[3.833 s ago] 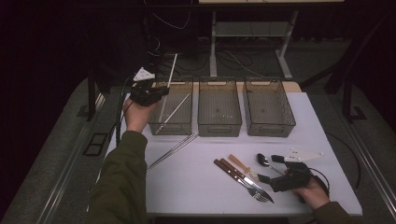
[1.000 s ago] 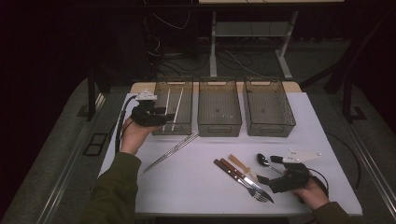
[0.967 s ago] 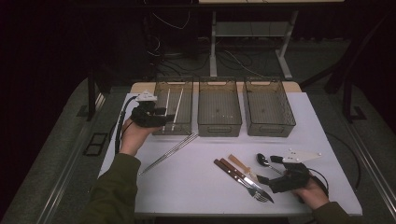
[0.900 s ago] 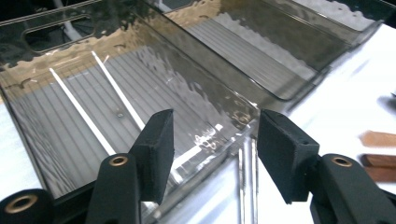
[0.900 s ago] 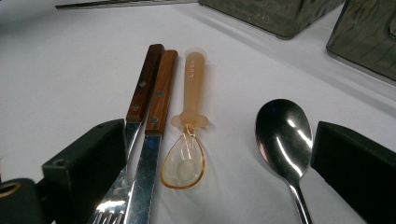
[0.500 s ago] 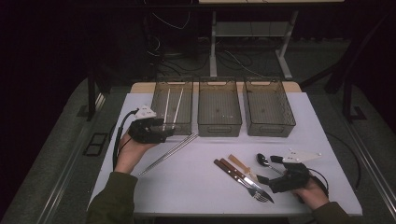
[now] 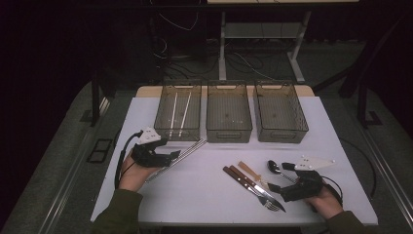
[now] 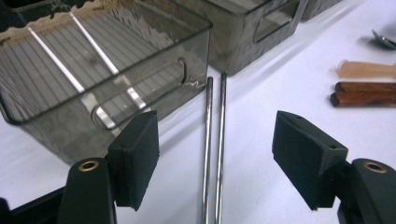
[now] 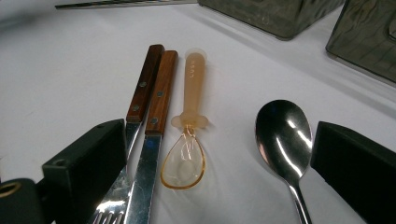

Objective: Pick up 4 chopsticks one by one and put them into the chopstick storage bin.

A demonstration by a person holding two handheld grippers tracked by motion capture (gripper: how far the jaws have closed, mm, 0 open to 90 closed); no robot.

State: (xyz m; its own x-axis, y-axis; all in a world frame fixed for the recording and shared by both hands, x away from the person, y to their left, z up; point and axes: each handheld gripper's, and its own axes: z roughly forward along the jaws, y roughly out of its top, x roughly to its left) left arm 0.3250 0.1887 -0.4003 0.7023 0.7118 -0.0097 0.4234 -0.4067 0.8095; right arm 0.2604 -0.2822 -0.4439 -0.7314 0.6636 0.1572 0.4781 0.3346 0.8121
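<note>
1. Left gripper (image 8: 215,158) fingers (image 8: 137,156) wide, just been opening; metal chopsticks (image 8: 212,154) lie untouched between them on the table (image 7: 204,195).
2. Left bin (image 8: 93,79) just beyond, holding white chopsticks (image 8: 93,46).
3. Right gripper (image 9: 219,186) wide over cutlery.

rods (image 8: 212,154): near ends cut by bottom edge, left gripper view | spoon (image 9: 284,140): handle end cut at bottom, right gripper view | fork (image 9: 112,196), knife (image 9: 147,182): tips cut at bottom | right bin (image 9: 369,37): cropped at right edge | fork tines too small to tell in high view
</note>
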